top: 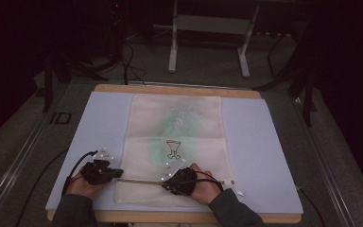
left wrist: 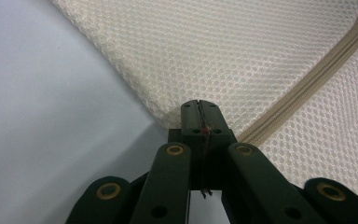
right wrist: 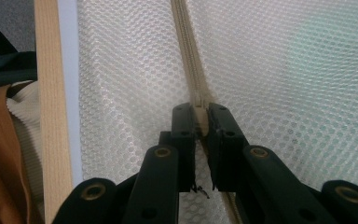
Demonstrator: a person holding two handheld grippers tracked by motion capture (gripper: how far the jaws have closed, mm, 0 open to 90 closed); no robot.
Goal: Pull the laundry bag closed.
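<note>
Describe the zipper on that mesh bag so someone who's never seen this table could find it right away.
On the pale blue mat lies a cream mesh laundry bag printed with a black goblet outline. Its beige zipper is a thin band crossing the bag's near end, between the two black grippers; it is the bag's only woven strip.

One mesh bag [top: 175,142], two grippers, apparently

The zipper pull [right wrist: 200,119] sat mostly hidden between the right tool [right wrist: 200,122] jaws; the mesh bag [left wrist: 242,60] ran past the frame's top.

Right tool [right wrist: 200,119] pinches the mesh bag's [right wrist: 284,70] zipper pull [right wrist: 200,117].
</note>
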